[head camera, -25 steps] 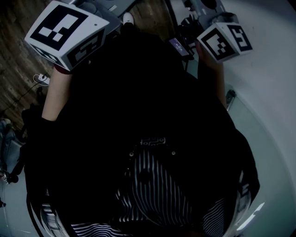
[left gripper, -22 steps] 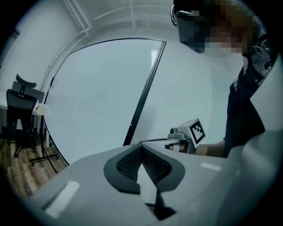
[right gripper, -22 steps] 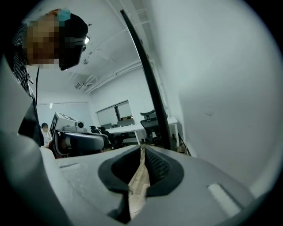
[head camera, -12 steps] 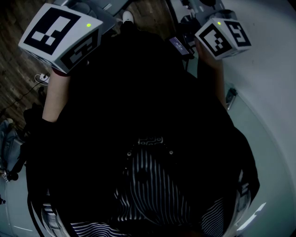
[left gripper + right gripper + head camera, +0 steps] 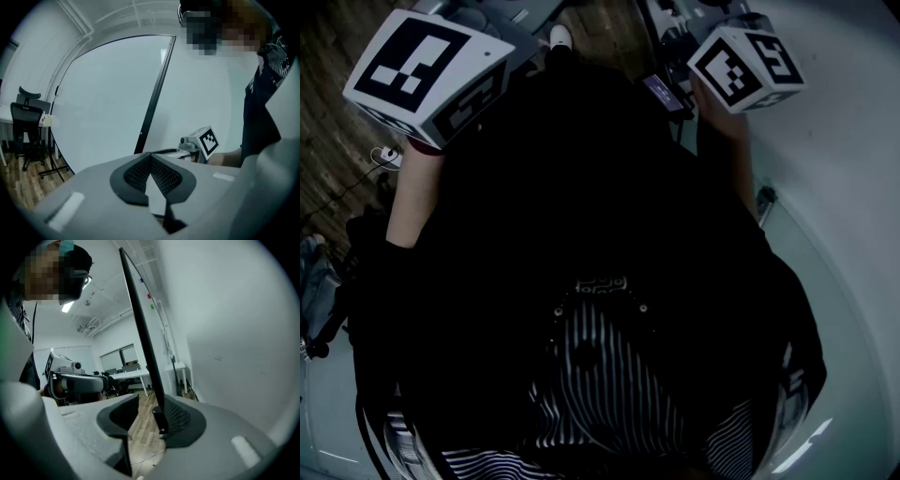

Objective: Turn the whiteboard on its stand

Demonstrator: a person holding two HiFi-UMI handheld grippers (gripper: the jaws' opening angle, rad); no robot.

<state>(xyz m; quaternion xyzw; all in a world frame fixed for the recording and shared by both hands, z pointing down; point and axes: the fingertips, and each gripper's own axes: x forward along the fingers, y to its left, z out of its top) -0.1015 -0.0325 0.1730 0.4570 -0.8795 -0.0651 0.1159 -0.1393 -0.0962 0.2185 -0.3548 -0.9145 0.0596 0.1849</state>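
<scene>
The right gripper (image 5: 147, 420) has its jaws apart, and they have just been opening. The black frame edge (image 5: 140, 333) of the whiteboard (image 5: 108, 103) stands between them. It lies close against the right-hand pad (image 5: 180, 418), while the left-hand pad (image 5: 123, 416) is clear of it, so nothing is pinched. In the right gripper view the frame edge runs up and away to the far top, with small red, green and blue dots (image 5: 149, 296) on the board just right of it. The left gripper (image 5: 150, 161) has its jaws together at the tips with nothing clamped. It is held apart from the board and looks across at it. The broad white face fills the far left and middle of that view, bounded on the right by the dark frame bar. The right gripper's marker cube (image 5: 206, 140) shows near the foot of that bar. A dark leg of the stand (image 5: 49, 171) rests on the wooden floor (image 5: 18, 192) at the far left, near a black office chair (image 5: 23, 119). In the head view the two grippers' cubes are raised at the far left and far right, the right one just beside the pale board surface. The person's dark top (image 5: 581, 187) fills the middle.
</scene>
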